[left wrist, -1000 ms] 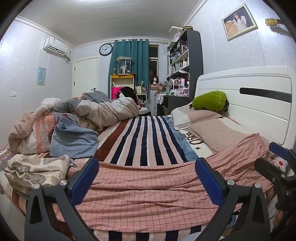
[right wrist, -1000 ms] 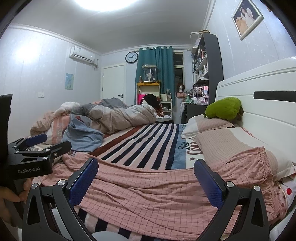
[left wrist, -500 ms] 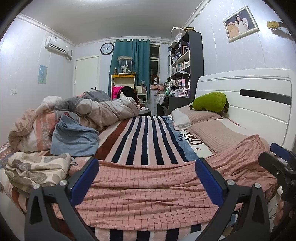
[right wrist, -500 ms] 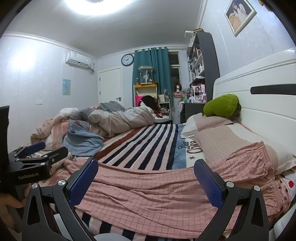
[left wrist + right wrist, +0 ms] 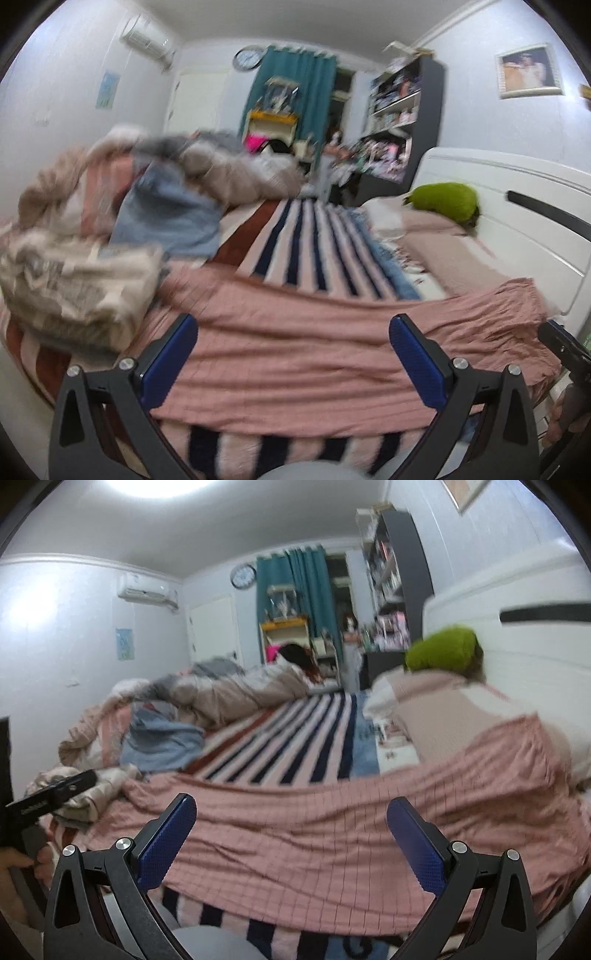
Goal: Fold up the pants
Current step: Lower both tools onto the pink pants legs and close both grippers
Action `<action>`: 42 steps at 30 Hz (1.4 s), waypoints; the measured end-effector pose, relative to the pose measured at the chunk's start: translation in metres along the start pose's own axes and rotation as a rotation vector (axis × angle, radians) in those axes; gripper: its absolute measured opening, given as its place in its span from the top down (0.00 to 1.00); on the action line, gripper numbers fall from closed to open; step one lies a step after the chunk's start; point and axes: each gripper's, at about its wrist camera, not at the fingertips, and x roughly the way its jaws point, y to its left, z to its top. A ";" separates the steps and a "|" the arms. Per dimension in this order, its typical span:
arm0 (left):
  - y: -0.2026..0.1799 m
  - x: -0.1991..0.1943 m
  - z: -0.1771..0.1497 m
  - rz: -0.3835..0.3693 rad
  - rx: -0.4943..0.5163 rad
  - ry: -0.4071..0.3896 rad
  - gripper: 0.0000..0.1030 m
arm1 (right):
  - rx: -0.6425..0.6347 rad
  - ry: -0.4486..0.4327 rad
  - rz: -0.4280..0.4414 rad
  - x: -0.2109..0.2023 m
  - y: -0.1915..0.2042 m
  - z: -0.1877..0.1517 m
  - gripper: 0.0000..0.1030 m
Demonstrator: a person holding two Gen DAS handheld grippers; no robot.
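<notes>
Both wide-open tongs, left (image 5: 293, 356) and right (image 5: 291, 834), are now tilting down toward the pink pants (image 5: 314, 350) lying along the bed's (image 5: 295, 236) near edge, likely starting the grasp.

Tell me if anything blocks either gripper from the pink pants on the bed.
Nothing visible does. The pink pants lie spread directly ahead of the open left gripper and open right gripper; the beige clothes pile sits off to the side.
</notes>
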 end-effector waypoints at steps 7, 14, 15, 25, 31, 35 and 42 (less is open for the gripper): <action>0.075 0.043 -0.053 0.030 -0.157 0.210 0.02 | 0.008 0.183 -0.024 0.053 -0.005 -0.037 0.01; 0.088 0.071 -0.082 -0.028 -0.279 0.310 0.10 | 0.029 0.237 -0.064 0.077 -0.015 -0.054 0.01; 0.087 0.072 -0.080 -0.026 -0.283 0.311 0.10 | 0.027 0.240 -0.082 0.076 -0.019 -0.056 0.01; 0.073 0.071 -0.085 -0.072 -0.304 0.407 0.10 | 0.180 0.347 -0.210 0.046 -0.095 -0.094 0.20; 0.072 0.076 -0.083 -0.076 -0.289 0.416 0.10 | 0.319 0.378 -0.256 0.030 -0.136 -0.120 0.21; 0.077 0.083 -0.074 -0.070 -0.315 0.364 0.11 | 0.385 0.334 -0.245 0.026 -0.152 -0.122 0.23; 0.082 0.101 -0.057 -0.026 -0.332 0.305 0.52 | 0.419 0.233 -0.299 0.028 -0.169 -0.105 0.43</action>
